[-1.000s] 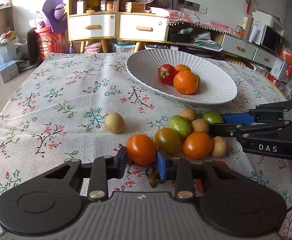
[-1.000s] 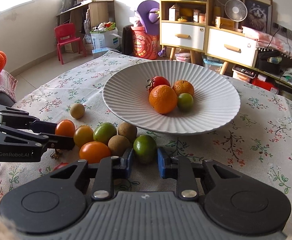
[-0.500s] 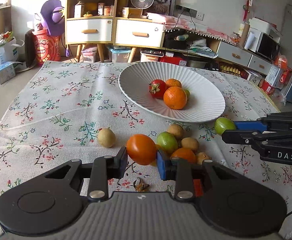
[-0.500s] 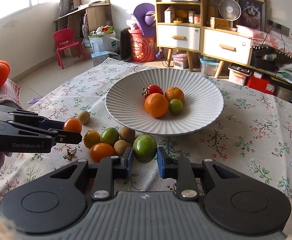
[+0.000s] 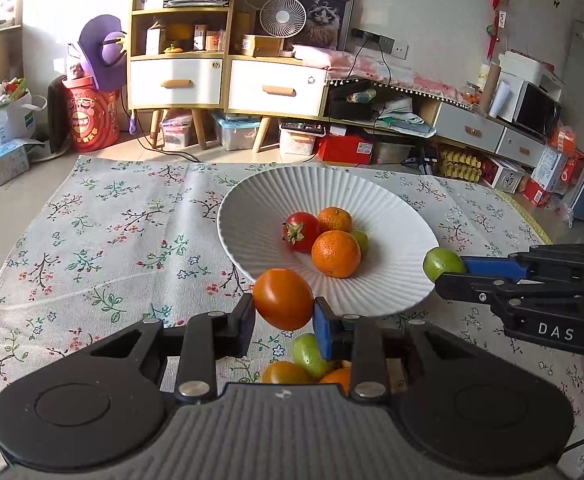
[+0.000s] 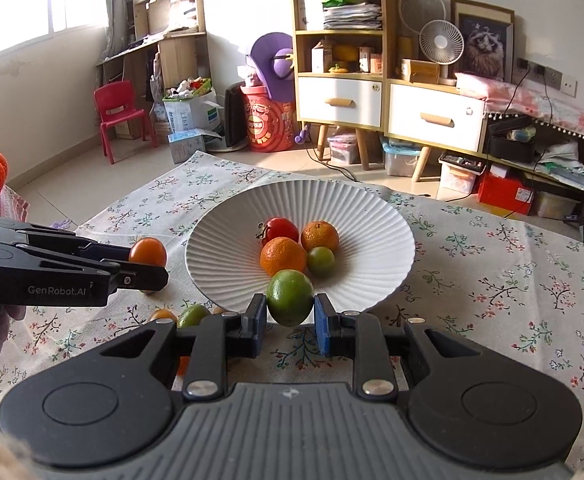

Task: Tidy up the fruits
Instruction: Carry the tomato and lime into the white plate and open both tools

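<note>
round orange tomato (image 5: 283,299) sits pinched in the left gripper (image 5: 283,320), smooth green lime (image 6: 289,298) in the right gripper (image 6: 289,320). either could slip or roll off the ribbed white plate (image 5: 251,216).

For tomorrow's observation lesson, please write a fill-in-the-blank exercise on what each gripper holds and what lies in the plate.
1. The left gripper holds an ____ tomato.
2. The right gripper holds a ____ lime.
3. The white plate contains ____ fruits.

Missing words: orange; green; four

Loose fruits (image 5: 312,364) (partly hidden) sit behind the left gripper (image 5: 283,322) — count unclear.
</note>
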A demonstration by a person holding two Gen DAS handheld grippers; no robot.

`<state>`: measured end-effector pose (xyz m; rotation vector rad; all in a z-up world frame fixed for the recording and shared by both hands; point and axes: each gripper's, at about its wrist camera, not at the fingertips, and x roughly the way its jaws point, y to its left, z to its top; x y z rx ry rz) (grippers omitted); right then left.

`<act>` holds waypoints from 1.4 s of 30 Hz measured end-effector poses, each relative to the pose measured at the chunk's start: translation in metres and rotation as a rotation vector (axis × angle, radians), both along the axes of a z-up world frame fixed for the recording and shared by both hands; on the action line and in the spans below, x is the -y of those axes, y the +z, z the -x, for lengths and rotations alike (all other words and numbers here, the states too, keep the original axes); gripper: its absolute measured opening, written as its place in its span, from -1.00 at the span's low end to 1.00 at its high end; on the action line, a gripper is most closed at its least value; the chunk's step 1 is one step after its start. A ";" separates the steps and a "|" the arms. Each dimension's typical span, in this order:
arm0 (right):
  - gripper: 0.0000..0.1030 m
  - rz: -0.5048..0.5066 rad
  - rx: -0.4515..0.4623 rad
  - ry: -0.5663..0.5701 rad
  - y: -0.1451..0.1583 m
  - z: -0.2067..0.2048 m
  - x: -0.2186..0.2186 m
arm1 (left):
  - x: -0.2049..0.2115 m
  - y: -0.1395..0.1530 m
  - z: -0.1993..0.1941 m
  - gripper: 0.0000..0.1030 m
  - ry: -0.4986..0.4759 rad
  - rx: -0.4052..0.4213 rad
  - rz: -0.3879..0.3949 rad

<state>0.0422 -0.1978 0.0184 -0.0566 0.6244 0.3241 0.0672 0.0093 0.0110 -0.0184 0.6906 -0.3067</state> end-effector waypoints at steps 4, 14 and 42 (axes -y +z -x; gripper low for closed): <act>-0.56 -0.002 -0.015 -0.027 -0.005 -0.013 0.007 | 0.012 0.001 -0.011 -0.43 -0.035 0.019 -0.026; -0.56 0.013 -0.039 -0.017 -0.014 -0.029 0.008 | 0.035 -0.011 -0.033 -0.43 -0.108 -0.002 -0.115; -0.55 0.027 -0.083 0.045 -0.019 -0.047 0.006 | 0.042 -0.016 -0.051 -0.38 -0.115 0.000 -0.146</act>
